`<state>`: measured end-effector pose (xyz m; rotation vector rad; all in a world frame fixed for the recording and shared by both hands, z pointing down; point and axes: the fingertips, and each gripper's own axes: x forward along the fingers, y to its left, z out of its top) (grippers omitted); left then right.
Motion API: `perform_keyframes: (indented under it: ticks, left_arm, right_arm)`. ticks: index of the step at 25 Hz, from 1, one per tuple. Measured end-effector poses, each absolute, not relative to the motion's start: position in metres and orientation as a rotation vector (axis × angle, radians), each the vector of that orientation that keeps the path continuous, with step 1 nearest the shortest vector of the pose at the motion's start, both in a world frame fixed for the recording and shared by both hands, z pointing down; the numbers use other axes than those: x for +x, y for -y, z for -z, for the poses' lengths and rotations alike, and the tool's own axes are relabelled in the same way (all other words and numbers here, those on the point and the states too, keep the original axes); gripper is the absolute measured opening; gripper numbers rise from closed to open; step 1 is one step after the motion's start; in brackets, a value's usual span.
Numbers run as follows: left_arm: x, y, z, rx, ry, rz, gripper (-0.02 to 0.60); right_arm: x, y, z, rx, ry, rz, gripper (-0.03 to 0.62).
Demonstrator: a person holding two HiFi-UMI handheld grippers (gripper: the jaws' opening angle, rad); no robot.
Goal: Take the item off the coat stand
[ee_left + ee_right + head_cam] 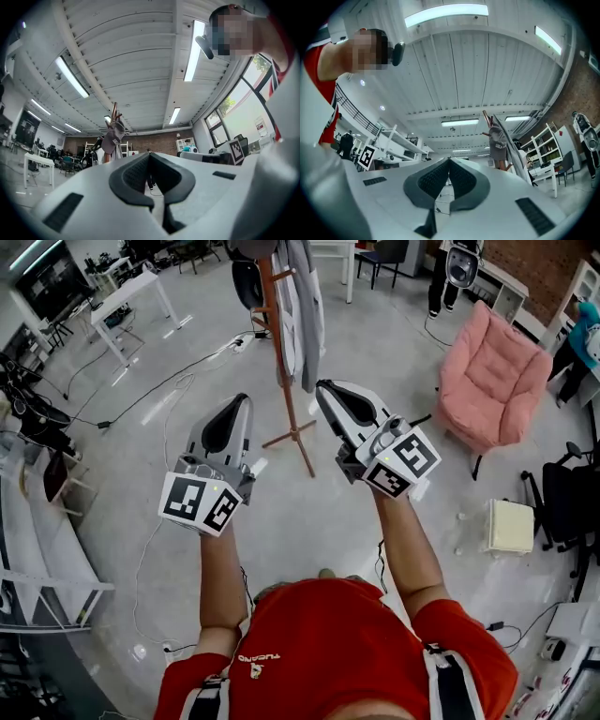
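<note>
A wooden coat stand (284, 381) rises from the floor ahead of me, with a grey garment (306, 315) hanging near its top. In the left gripper view a grey cap (112, 136) hangs on the stand's upper pegs. The right gripper view shows the same cap (498, 140) beside the long grey garment (513, 152). My left gripper (246, 397) is held up left of the stand's base, jaws shut and empty. My right gripper (321, 383) points up just right of the pole, also shut with nothing in it. Neither gripper touches the stand.
A pink armchair (492, 381) stands at the right, with a small white box (511, 526) on the floor near it. A black office chair (567, 498) is at the far right. A white table (131, 301) and floor cables (169, 381) lie to the left.
</note>
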<state>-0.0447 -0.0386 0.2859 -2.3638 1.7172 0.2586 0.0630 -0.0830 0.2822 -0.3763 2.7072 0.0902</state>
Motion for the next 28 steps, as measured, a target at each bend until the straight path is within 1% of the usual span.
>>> perform_keyframes:
  ticks: [7,12,13,15,19,25,28]
  left_arm:
    - [-0.039,0.06,-0.278,-2.349,-1.729,-0.23,0.009]
    - [-0.05,0.083,-0.275,-2.349,-1.733,-0.23,0.009]
    - [-0.053,0.088,-0.275,-2.349,-1.729,-0.233,0.009]
    - [-0.06,0.1,-0.274,-2.349,-1.722,-0.24,0.009]
    - [-0.081,0.132,-0.273,-2.364,-1.696,-0.254,0.009]
    - [-0.137,0.192,-0.264,-2.405,-1.623,-0.257,0.009]
    - [-0.16,0.222,-0.253,-2.425,-1.58,-0.244,0.009]
  right_arm:
    - [0.069,0.111,-0.269,-0.346,-2.713,-0.103,0.026]
    - [0.06,0.135,-0.255,-0.357,-2.706,-0.114,0.029]
    - [0.057,0.14,-0.253,-0.363,-2.709,-0.121,0.037]
    - [0.05,0.153,-0.25,-0.374,-2.718,-0.13,0.105]
    - [0.032,0.191,-0.24,-0.415,-2.724,-0.139,0.169]
    - [-0.017,0.261,-0.2,-0.5,-2.69,-0.102,0.226]
    - [-0.036,0.297,-0.177,-0.557,-2.671,-0.098,0.236]
